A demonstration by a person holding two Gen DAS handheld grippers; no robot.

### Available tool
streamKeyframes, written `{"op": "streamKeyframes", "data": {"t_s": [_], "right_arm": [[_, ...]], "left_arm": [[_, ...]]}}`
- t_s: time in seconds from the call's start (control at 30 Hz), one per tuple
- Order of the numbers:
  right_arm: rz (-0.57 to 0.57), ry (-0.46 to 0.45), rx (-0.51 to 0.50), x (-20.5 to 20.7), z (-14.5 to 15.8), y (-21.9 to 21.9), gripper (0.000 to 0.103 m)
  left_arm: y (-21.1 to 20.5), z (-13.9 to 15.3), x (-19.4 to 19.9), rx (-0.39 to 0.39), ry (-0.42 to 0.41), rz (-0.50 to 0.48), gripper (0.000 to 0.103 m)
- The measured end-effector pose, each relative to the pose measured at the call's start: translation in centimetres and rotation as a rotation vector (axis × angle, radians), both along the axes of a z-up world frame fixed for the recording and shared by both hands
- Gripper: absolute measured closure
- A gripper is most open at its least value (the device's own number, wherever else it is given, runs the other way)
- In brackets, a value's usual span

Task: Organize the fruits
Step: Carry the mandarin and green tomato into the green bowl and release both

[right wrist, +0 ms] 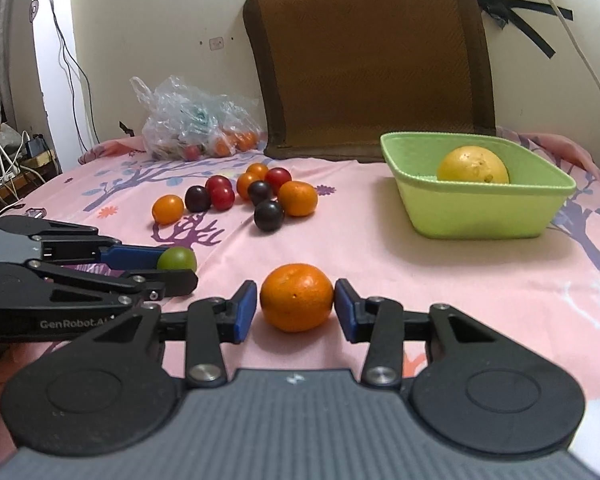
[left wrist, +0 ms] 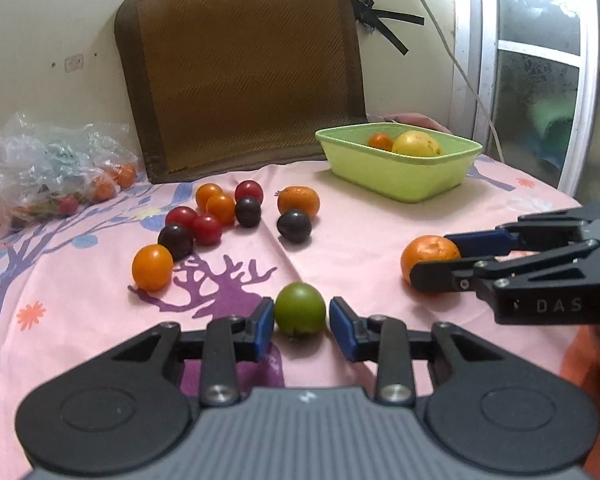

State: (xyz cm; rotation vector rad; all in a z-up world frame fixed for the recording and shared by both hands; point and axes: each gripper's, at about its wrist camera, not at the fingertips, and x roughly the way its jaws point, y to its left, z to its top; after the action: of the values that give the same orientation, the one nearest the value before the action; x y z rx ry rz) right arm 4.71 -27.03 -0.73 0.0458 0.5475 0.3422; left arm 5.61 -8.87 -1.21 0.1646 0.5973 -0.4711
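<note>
A small green fruit point(left wrist: 299, 309) sits on the pink patterned cloth point(left wrist: 364, 236) between the blue pads of the left claw point(left wrist: 301, 322), which stands open with a thin gap on each side. To its right, a mandarin point(right wrist: 297, 297) lies between the pads of the right claw point(right wrist: 295, 310), also open, pads just beside the peel. Farther back, a loose cluster of red, dark and orange small fruits point(left wrist: 220, 216) lies near a second mandarin point(left wrist: 298, 202). The green tub point(right wrist: 480, 208) beyond holds a yellow fruit point(right wrist: 473, 166).
</note>
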Motion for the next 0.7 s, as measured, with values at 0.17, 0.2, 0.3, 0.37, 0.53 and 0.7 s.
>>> {"op": "streamKeyframes", "data": {"t_s": [0.17, 0.2, 0.3, 0.37, 0.53, 0.7], "right_arm": [[-0.009, 0.015, 0.014, 0.1, -0.1, -0.4, 0.060], [-0.017, 0.000, 0.020, -0.1, 0.0, -0.6, 0.060], [-0.050, -0.057, 0.055, -0.4, 0.6, -1.4, 0.060], [-0.090, -0.106, 0.061, -0.3, 1.3, -2.1, 0.060], [-0.211, -0.243, 0.035, 1.0, 3.5, -5.2, 0.060], [-0.359, -0.250, 0.040, 4.5, 3.8, -9.9, 0.060]], "left_arm": [[0.1, 0.2, 0.1, -0.014, 0.008, 0.008, 0.074], [0.0, 0.6, 0.2, -0.028, 0.002, 0.002, 0.074], [-0.6, 2.5, 1.1, -0.073, -0.021, -0.031, 0.074], [-1.6, 3.9, 2.1, -0.102, -0.033, -0.057, 0.074], [-5.3, 6.9, 6.2, -0.159, -0.091, -0.131, 0.074], [-10.1, 7.0, 11.2, -0.177, -0.062, -0.153, 0.074]]}}
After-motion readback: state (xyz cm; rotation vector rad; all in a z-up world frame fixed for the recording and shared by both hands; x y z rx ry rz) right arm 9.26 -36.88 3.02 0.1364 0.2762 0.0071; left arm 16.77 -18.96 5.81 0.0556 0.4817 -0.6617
